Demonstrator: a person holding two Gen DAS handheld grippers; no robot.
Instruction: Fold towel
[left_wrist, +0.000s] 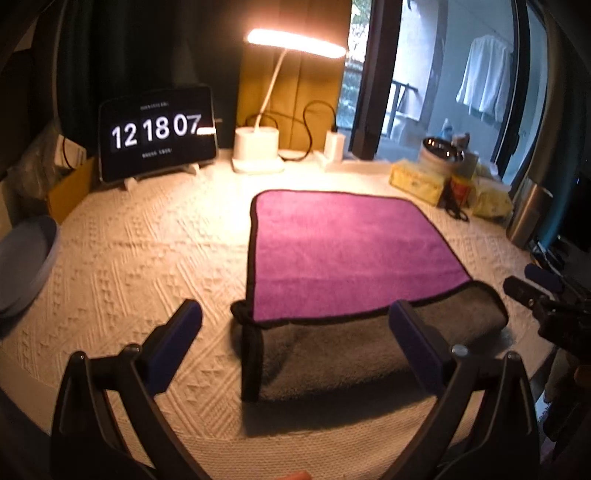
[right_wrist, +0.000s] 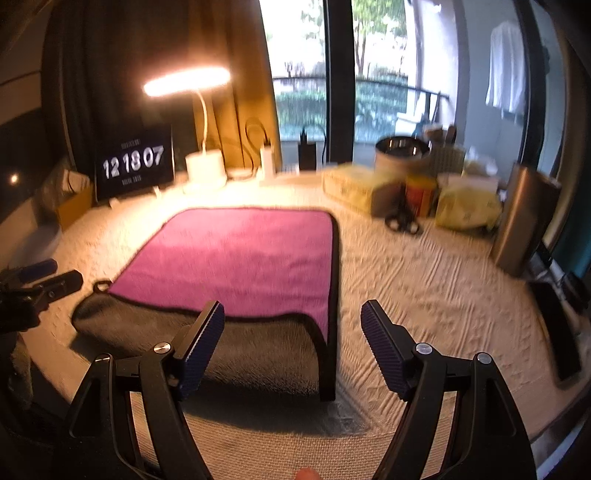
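Observation:
A towel, magenta on top with a grey underside and black trim, lies on the cream textured cloth. Its near edge is turned over, showing a grey band. My left gripper is open and empty, hovering just before the towel's near left corner. In the right wrist view the towel lies ahead and left. My right gripper is open and empty, above the towel's near right corner. Each gripper shows at the edge of the other's view: the right one, the left one.
At the back stand a tablet clock, a lit desk lamp and a charger with cables. Yellow packs, a tin, scissors and a metal box crowd the right. A grey plate sits at the left.

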